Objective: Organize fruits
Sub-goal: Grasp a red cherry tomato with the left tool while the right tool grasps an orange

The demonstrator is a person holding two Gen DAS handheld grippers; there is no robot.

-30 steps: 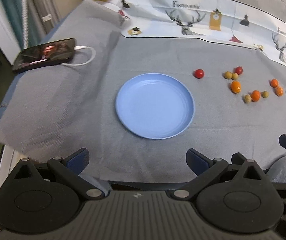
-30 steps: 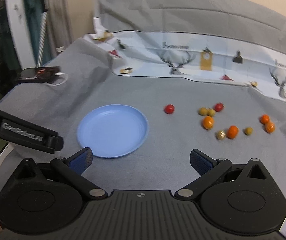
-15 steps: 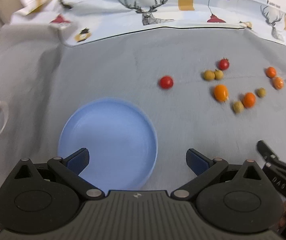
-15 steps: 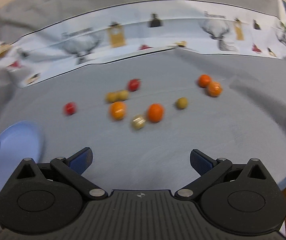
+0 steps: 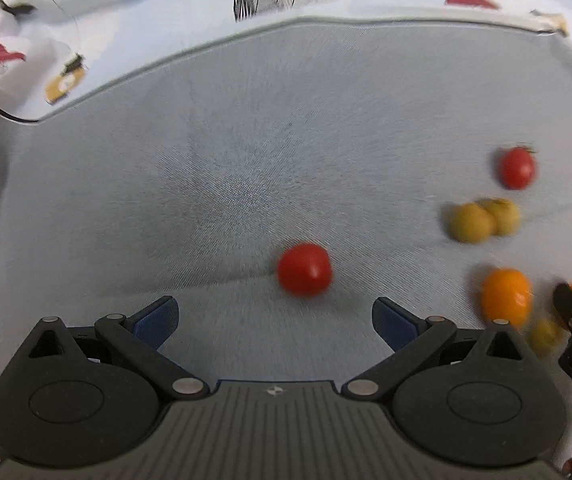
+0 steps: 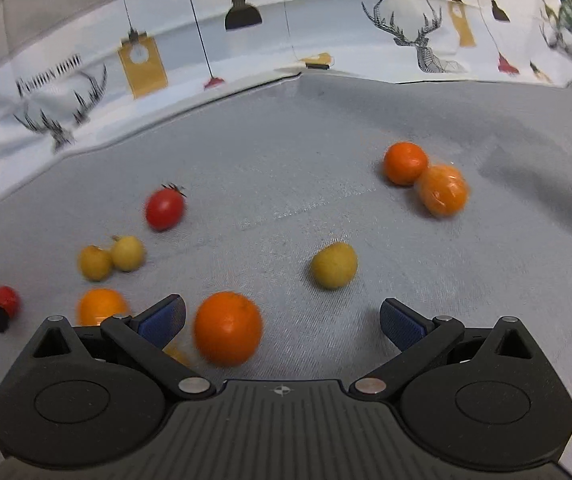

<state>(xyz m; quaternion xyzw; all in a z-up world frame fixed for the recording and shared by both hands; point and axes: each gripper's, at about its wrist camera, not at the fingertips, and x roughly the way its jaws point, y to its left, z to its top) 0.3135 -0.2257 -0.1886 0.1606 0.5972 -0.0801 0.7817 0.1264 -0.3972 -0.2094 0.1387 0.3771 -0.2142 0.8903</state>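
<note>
two sets of tongs were held spread and empty above the grey cloth (image 6: 326,128). the left tongs (image 5: 274,312) were aimed at a lone red tomato (image 5: 304,269) just ahead. the right tongs (image 6: 281,316) were lowered beside an orange fruit (image 6: 227,328), with a yellow fruit (image 6: 334,265) near ahead.

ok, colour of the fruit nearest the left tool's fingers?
Red: a small red tomato lying alone on the grey cloth, ahead of the open left tool. Left wrist view shows it best.
</note>
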